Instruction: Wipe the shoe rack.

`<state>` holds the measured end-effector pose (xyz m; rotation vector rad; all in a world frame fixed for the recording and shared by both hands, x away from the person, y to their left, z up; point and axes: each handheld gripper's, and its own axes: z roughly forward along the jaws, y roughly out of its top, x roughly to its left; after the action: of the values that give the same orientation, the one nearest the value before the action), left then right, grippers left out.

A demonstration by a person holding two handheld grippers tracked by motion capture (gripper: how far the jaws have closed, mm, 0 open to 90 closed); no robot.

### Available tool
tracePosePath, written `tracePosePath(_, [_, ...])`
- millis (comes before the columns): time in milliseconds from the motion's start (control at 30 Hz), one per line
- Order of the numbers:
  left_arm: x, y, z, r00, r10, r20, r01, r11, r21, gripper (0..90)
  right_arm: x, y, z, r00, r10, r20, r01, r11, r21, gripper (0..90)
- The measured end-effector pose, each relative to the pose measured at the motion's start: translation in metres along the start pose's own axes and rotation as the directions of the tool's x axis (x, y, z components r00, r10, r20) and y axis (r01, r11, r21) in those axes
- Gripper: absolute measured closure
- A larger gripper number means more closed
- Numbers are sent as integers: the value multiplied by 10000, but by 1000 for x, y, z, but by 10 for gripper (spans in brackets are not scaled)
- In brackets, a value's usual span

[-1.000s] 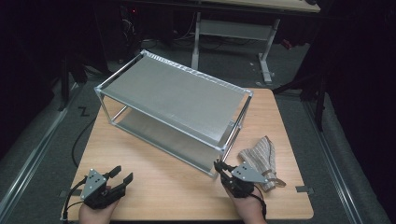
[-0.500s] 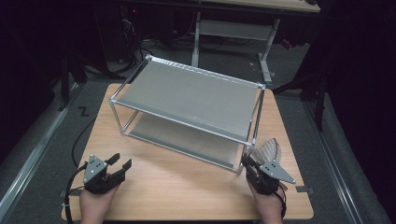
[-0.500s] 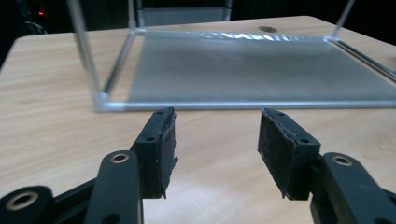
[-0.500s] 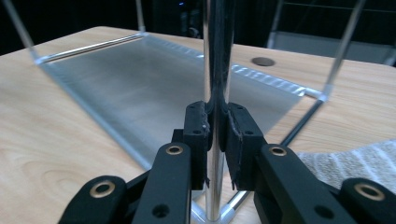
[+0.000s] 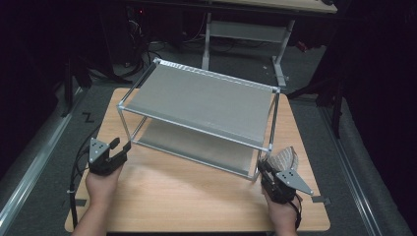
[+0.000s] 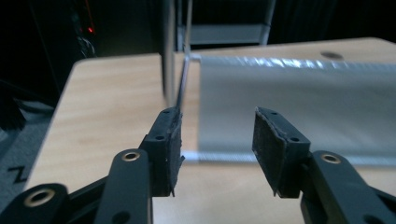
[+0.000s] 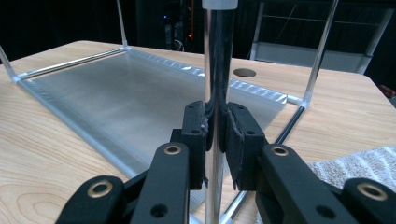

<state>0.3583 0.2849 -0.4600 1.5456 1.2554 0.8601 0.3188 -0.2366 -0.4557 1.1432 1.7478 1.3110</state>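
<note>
A two-tier metal shelf rack (image 5: pixel 206 101) stands at an angle on the wooden table (image 5: pixel 187 196). My right gripper (image 5: pixel 263 167) is shut on its near right upright post (image 7: pixel 218 56), just above the lower shelf (image 7: pixel 130 93), and the pads (image 7: pixel 233 128) press the tube from both sides. My left gripper (image 5: pixel 122 144) is open close to the rack's near left corner. In the left gripper view its jaws have just been closing with nothing between them (image 6: pixel 217 140). The corner post (image 6: pixel 183 88) stands just beyond the left pad, and the lower shelf (image 6: pixel 299 107) lies ahead.
A striped grey cloth (image 5: pixel 285 158) lies on the table right beside the right gripper, seen also as the cloth (image 7: pixel 355 163) at the lower right. A white desk frame (image 5: pixel 246 32) stands behind the table. The left gripper's cable (image 5: pixel 76 169) hangs off the table's left edge.
The rack's near right corner has swung to the right with the right gripper on its post. The left gripper has moved forward towards the rack's near left corner, and its jaws have narrowed.
</note>
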Motion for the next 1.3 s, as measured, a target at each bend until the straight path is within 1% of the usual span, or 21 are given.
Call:
tracePosePath(67, [5, 7, 9, 9999, -139, -6, 139, 9999, -89, 539, 0, 0, 0, 10000, 15, 1, -15, 10000, -35, 791])
tracePosePath(167, [9, 14, 20, 9998, -30, -193, 27, 9999, -133, 551, 0, 0, -1, 10000, -4, 6, 4, 10000, -41, 793])
tracePosePath(267, [16, 22, 32, 9993, -241, -284, 235, 9995, -209, 565, 0, 0, -1, 10000, 22, -53, -22, 10000, -48, 793])
tracePosePath(367, [19, 28, 41, 9992, -189, -345, 180, 9995, -276, 590, -1, 0, 0, 10000, 13, -79, -13, 10000, -57, 793])
tracePosePath(400, [21, 31, 44, 9990, -196, -397, 189, 9996, -192, 611, -1, 0, -1, 10000, 3, -92, -4, 10000, -43, 793])
tracePosePath(467, [23, 34, 49, 9987, -228, -450, 220, 9996, -185, 651, -1, 0, 0, 10000, -4, -87, 4, 10000, -46, 794])
tracePosePath(533, [25, 34, 50, 9984, -401, -403, 389, 9988, -297, 716, -1, 1, -1, 10000, -14, -83, 14, 10000, -22, 797])
tracePosePath(567, [26, 34, 50, 9986, -423, -308, 414, 9987, -290, 738, -1, 1, -1, 10000, -24, -95, 24, 10000, -2, 798])
tracePosePath(600, [23, 34, 50, 9988, -269, -420, 258, 9993, -260, 779, -1, 1, -1, 9999, -32, -125, 32, 10000, 0, 799])
tracePosePath(633, [22, 34, 48, 9985, -57, -552, 47, 9998, -188, 794, 0, 1, 0, 9999, -58, -92, 58, 10000, 6, 802])
tracePosePath(667, [20, 34, 46, 9981, -28, -620, 16, 9998, -195, 799, 1, 1, 0, 10000, -85, -36, 85, 10000, 10, 804])
tracePosePath(733, [18, 31, 38, 9984, 69, -567, -79, 9998, -170, 801, -1, 1, -1, 10000, -28, -6, 28, 10000, 21, 804])
tracePosePath(767, [18, 31, 38, 9984, 69, -567, -79, 9998, -170, 803, -1, 1, -1, 10000, -28, -6, 28, 10000, 21, 804])
tracePosePath(800, [18, 27, 26, 9978, 231, -622, -239, 9996, -123, 803, -3, 1, 0, 10000, 55, 45, -55, 10000, 8, 804])
tracePosePath(900, [19, 19, 6, 9975, 155, -694, -170, 9996, -210, 804, -2, 3, 3, 9999, 136, -13, -136, 9999, 65, 803])
tracePosePath(933, [19, 19, 6, 9975, 155, -694, -170, 9996, -210, 804, -1, 4, 5, 9999, 164, 2, -164, 9998, 93, 802])
tracePosePath(967, [20, 15, -6, 9973, 168, -718, -184, 9996, -222, 804, -1, 5, 8, 9999, 126, -55, -125, 9998, 139, 803])
tracePosePath(1067, [22, 9, -21, 9974, 20, -721, -44, 9994, -333, 802, -1, 11, 19, 10000, 94, 25, -95, 9993, 354, 802])
tracePosePath(1100, [21, 7, -24, 9974, 34, -724, -61, 9993, -367, 802, -2, 13, 23, 9999, 143, 33, -145, 9988, 461, 801])
tracePosePath(1167, [19, 6, -27, 9979, 20, -640, -43, 9993, -361, 802, -7, 19, 36, 9992, 330, 212, -343, 9972, 661, 799])
tracePosePath(1300, [11, 7, -24, 9992, -39, -403, 25, 9993, -361, 800, -18, 27, 54, 9967, 400, 707, -460, 9953, 854, 801])
